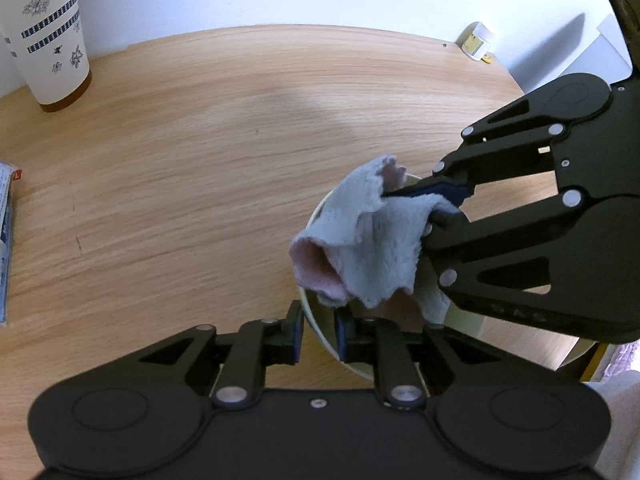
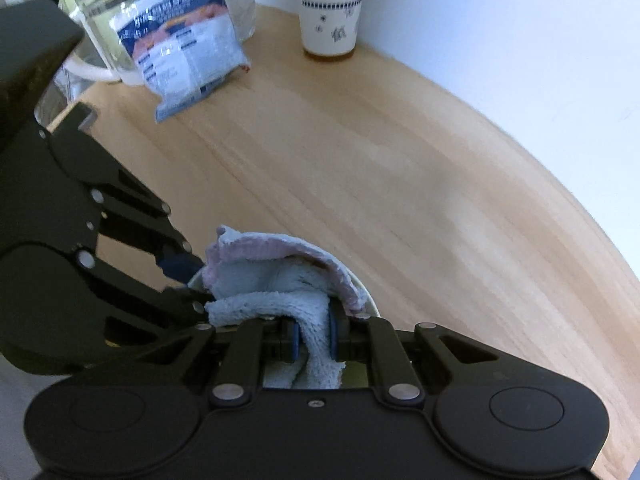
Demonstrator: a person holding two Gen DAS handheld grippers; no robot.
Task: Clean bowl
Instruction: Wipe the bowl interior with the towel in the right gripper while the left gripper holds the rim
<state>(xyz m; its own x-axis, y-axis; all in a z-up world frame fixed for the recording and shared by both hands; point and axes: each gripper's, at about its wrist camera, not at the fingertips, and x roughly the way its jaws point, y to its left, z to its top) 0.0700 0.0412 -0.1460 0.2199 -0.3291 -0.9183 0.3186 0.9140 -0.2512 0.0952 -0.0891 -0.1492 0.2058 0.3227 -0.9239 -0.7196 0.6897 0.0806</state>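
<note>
Nearest in the left wrist view, the left gripper point(image 1: 318, 334) is clenched on the near rim of the pale bowl point(image 1: 316, 322), one blue pad outside the wall and the other inside. The bowl sits on the wooden table point(image 1: 192, 152), near its front edge, and most of it is hidden under the cloth and the two tools.

Just beyond, the right gripper point(image 1: 430, 208) reaches in from the right side and grasps a fluffy cloth point(image 1: 368, 236), light blue on one face and pink on the other. The cloth droops over and into the bowl, covering its far rim. In the right wrist view the right gripper point(image 2: 313, 340) has its blue pads pinched on a fold of the cloth point(image 2: 276, 276), and a sliver of the bowl's rim point(image 2: 370, 304) shows to the right of the cloth. The left gripper point(image 2: 182, 276) comes in from the left there, its tip against the bowl's edge.

Farther back on the table stand a tall flower-printed paper cup point(image 1: 46, 28) by the wall, a printed plastic packet point(image 2: 188, 48) leaning on a glass jar point(image 2: 108, 28), and a small white-capped bottle point(image 1: 478, 40) at the far right edge.
</note>
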